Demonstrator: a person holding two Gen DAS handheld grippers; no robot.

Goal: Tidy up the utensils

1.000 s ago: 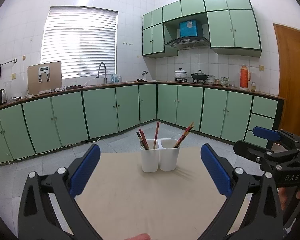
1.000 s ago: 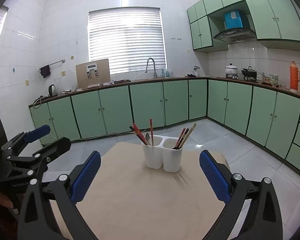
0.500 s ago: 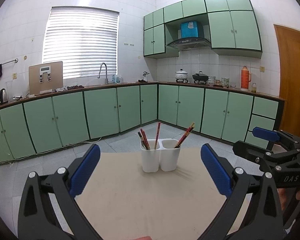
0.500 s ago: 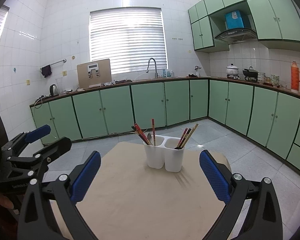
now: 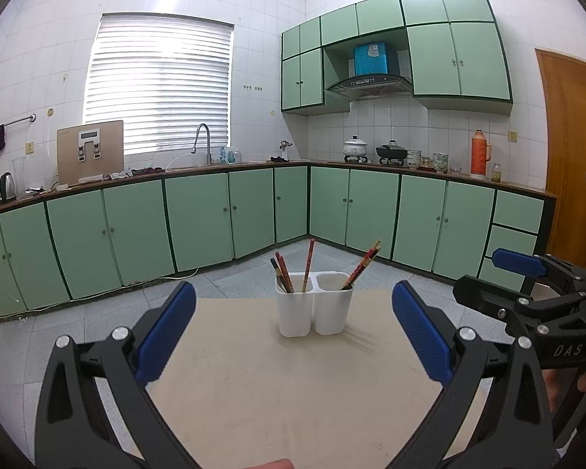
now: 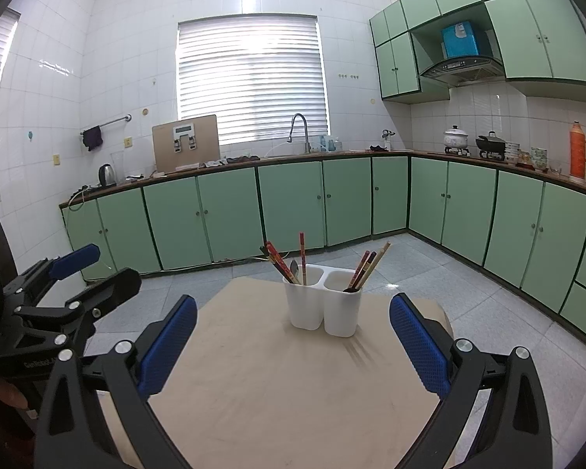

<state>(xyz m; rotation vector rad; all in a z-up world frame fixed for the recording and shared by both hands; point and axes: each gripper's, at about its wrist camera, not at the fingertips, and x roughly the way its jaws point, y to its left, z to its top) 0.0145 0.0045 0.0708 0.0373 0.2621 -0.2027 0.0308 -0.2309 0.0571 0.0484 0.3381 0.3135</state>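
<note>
Both held wide apart and empty: left tool (image 5: 293, 332) and right tool (image 6: 293, 336), blue pads spread to either side of the white holder (image 5: 314, 305), well short of it. Seen again from the side in the other camera: right tool (image 5: 527, 285) at the right edge of the left view, left tool (image 6: 78, 277) at the left edge of the right view, each partly cut off by the frame.

Standing upright toward the far end of the beige desk (image 5: 293, 391), a two-compartment holder. In the left compartment, red chopsticks (image 6: 281, 262) leaning left and one nearly upright, plus a dark spoon (image 6: 295, 267) visible only from the right wrist. In the right compartment, more chopsticks (image 6: 367, 267) leaning right, with something dark at the rim, too small to identify. Lower ends of all utensils hidden inside the white walls; exact count hard to make out.

Near edge of the desk cut off below both views, partly covered by the black tool frames. Behind, green cabinets (image 5: 199, 226) under a counter.
</note>
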